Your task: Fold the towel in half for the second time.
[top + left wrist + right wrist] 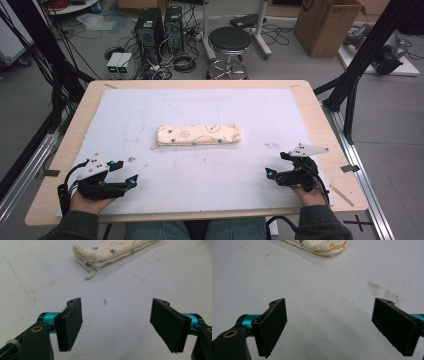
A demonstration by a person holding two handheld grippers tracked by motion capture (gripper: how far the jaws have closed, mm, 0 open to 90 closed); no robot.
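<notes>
One white mat [150, 120], cluttered floor [90, 40]

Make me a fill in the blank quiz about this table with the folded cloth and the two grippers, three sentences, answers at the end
1. The folded cloth lies on the white mat, printed with small paw ____.
2. The left gripper has its jaws ____, holding nothing.
3. The right gripper rests near the table's ____ edge, apart from the cloth.

Missing words: prints; open; near
</notes>
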